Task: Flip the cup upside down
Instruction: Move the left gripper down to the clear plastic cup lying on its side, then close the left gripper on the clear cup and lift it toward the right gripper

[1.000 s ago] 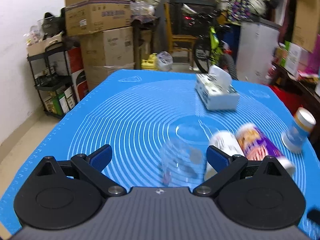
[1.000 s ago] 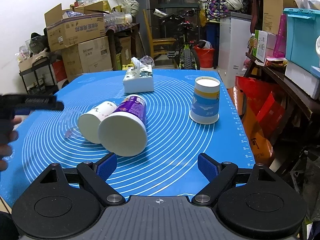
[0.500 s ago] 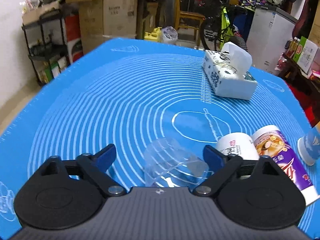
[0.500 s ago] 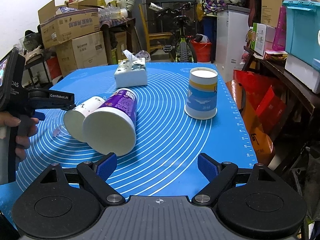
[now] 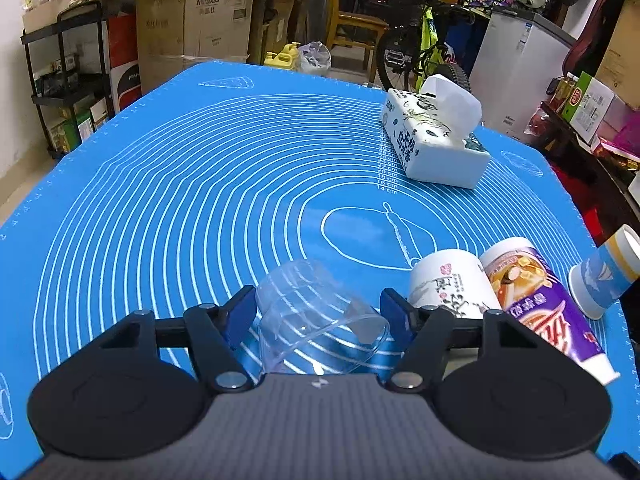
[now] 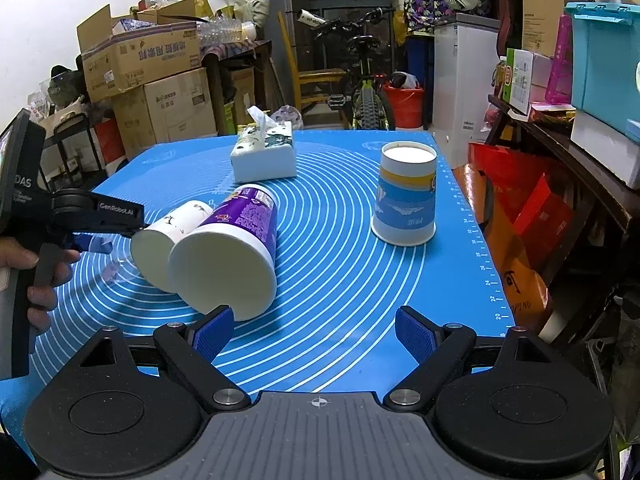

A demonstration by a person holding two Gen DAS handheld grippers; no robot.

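A clear plastic cup lies on its side on the blue mat, between the fingers of my left gripper. The jaws have narrowed around it and the pads sit at or near its walls; I cannot tell if they press it. In the right wrist view the left gripper shows at the far left, and the clear cup is faint beneath it. My right gripper is open and empty, low over the mat's near edge.
A white paper cup and a purple cup lie on their sides just right of the clear cup. A blue-and-white cup stands upside down at the right. A tissue box sits at the back.
My left gripper has moved forward around the clear cup and its jaws have narrowed onto it. My right gripper has crept toward the purple cup.
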